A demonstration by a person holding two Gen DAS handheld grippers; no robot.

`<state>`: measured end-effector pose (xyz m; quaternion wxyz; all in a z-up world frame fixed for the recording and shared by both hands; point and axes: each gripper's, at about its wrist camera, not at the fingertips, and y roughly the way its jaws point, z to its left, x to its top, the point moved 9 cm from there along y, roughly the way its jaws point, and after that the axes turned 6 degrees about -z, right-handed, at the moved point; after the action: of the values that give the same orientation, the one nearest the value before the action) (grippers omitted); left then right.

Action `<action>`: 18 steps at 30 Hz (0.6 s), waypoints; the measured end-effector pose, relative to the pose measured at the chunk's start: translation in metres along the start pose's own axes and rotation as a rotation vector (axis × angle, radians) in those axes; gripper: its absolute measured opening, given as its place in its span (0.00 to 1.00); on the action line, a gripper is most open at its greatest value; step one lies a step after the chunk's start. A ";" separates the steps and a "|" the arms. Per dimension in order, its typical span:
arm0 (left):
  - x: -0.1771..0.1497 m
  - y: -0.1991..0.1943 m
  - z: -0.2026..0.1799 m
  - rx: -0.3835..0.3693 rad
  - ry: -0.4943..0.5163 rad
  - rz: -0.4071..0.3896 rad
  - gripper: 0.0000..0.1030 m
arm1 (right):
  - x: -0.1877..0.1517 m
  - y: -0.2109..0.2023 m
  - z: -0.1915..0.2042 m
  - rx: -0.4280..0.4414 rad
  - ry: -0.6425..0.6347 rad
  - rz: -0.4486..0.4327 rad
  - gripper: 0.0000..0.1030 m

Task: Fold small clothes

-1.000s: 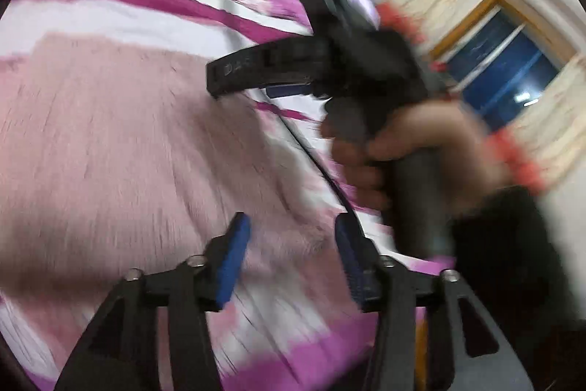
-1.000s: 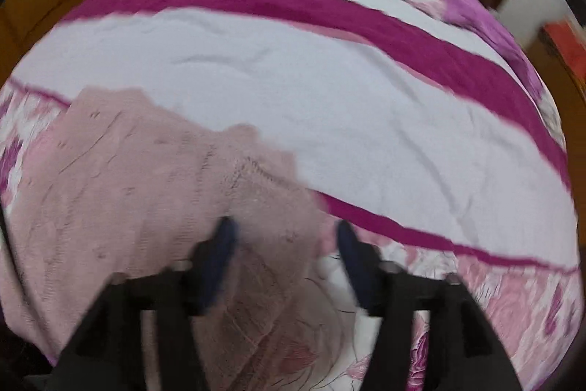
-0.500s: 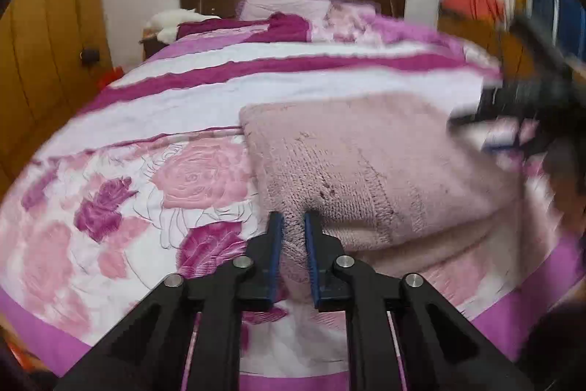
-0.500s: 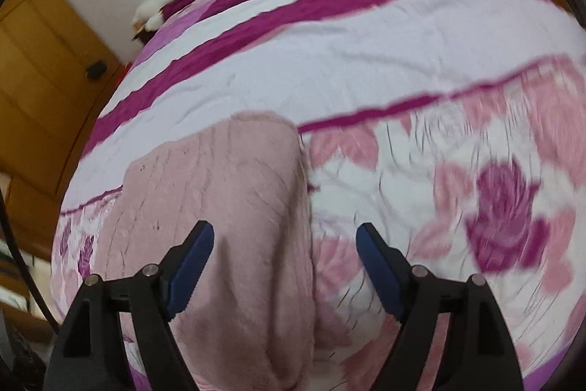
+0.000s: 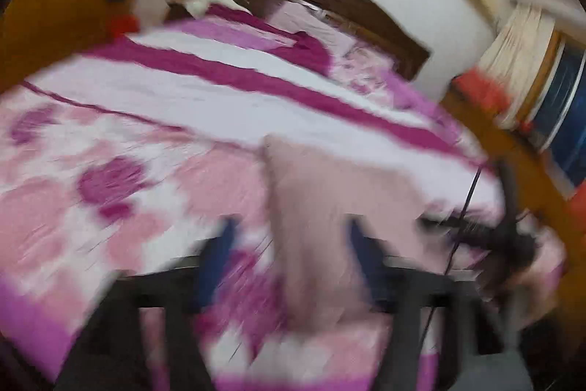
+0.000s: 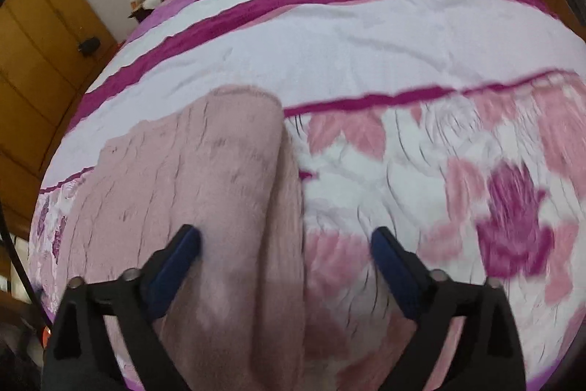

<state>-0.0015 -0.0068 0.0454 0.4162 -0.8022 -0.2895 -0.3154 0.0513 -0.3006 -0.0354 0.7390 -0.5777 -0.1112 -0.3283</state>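
A folded dusty-pink knitted garment point(image 6: 205, 178) lies on the bed near its front edge. It also shows, blurred, in the left wrist view point(image 5: 329, 207). My right gripper point(image 6: 285, 244) is open and empty, its jaws wide apart over the garment's right edge. My left gripper point(image 5: 289, 244) is open and empty, blurred by motion, above the garment's left edge. The right gripper's black body point(image 5: 512, 240) shows at the right of the left wrist view.
The bed has a pink, white and magenta floral cover point(image 6: 421, 61). A dark wooden headboard point(image 5: 329, 6) and pillows stand at the far end. Wooden cabinets point(image 6: 40, 35) line the left. A curtained window point(image 5: 542, 61) is at the right.
My left gripper has gone from shut to open and swung, blurring the view. My right gripper has stayed open and shifted a little toward the garment's right edge.
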 end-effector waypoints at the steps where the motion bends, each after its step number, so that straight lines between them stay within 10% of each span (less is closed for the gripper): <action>1: 0.007 0.023 0.000 -0.059 -0.031 0.066 0.56 | 0.003 0.007 0.000 0.053 0.014 0.016 0.97; 6: -0.034 0.146 0.002 -0.205 -0.121 0.576 0.43 | 0.011 0.041 -0.006 0.305 0.122 0.009 1.00; 7: -0.033 0.155 0.000 -0.192 -0.121 0.553 0.27 | 0.013 0.045 -0.004 0.302 0.115 -0.015 0.93; 10: -0.015 0.148 -0.028 -0.172 0.093 0.419 0.17 | 0.011 0.053 0.018 0.191 -0.031 -0.077 0.33; 18: 0.050 0.154 -0.064 -0.142 0.381 0.143 0.15 | 0.048 0.023 0.025 0.181 -0.085 -0.221 0.24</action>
<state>0.1249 -0.1255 0.0371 0.4270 -0.7740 -0.1250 -0.4505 0.1074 -0.2919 -0.0193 0.7420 -0.5063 -0.2348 -0.3715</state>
